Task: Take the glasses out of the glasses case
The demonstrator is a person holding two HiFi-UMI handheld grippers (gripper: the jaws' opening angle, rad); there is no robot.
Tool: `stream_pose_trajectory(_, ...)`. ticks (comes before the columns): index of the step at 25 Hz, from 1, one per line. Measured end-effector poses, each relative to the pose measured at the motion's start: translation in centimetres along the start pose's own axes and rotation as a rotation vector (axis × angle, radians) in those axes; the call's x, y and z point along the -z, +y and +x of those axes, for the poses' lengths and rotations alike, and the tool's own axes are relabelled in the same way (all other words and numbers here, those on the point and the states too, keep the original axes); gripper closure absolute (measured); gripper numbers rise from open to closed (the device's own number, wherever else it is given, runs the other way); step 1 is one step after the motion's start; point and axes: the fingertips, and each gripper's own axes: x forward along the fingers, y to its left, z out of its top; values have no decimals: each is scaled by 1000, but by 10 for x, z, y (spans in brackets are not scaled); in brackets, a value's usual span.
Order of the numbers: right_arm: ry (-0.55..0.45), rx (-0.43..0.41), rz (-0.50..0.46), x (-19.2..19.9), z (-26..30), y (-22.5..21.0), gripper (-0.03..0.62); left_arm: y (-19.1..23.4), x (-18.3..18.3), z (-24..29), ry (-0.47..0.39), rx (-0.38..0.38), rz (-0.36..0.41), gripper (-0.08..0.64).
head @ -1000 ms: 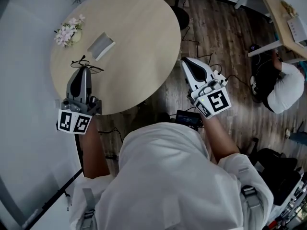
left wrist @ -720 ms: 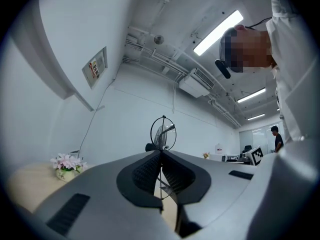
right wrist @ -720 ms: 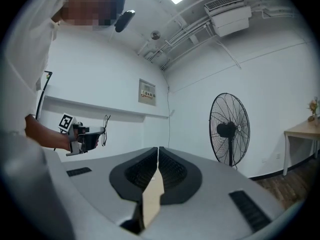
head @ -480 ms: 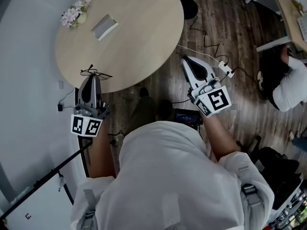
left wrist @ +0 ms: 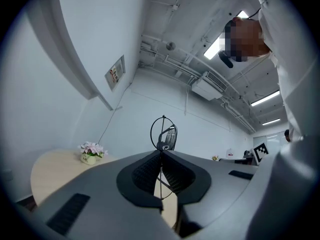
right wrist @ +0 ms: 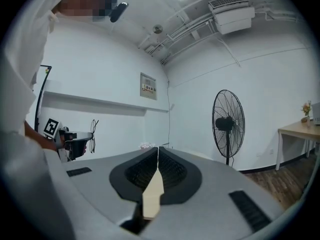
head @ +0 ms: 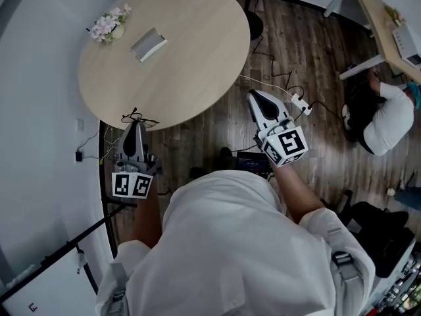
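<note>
The thin wire-framed glasses (head: 138, 118) hang from the tips of my left gripper (head: 135, 126), which is shut on them just off the near edge of the round wooden table (head: 197, 58). In the left gripper view the glasses (left wrist: 163, 133) stand upright above the closed jaws of that gripper (left wrist: 161, 152). The grey glasses case (head: 148, 44) lies on the table's far left, beside a small pot of flowers (head: 108, 25). My right gripper (head: 255, 96) is shut on nothing, over the wooden floor right of the table. The right gripper view shows this gripper (right wrist: 157, 149) and, at left, the glasses (right wrist: 93, 134).
A power strip (head: 299, 102) and cables lie on the floor near my right gripper. A standing fan (right wrist: 228, 124) is behind the table. Another person (head: 385, 117) crouches at right beside a desk (head: 378, 18). A white wall runs along the left.
The person has stepped back from the table. My left gripper has carried the glasses from over the tabletop to just past its near edge. The right gripper stays shut beside the table.
</note>
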Motion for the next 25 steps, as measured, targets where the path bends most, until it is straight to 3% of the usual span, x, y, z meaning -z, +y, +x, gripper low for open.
stream_pose_trajectory(8,26,-8,-9,-5,7,66,568,30,-26,-44,19,30,21,534)
stream_pose_trajectory(11,28,-10,-25,-2,7,83,568,40,-25,-56,8,50,-7,534)
stream_pose_trajectory(25,12,81,-26,7,-35,119,569,14,-15,-67,47,262,-76,534)
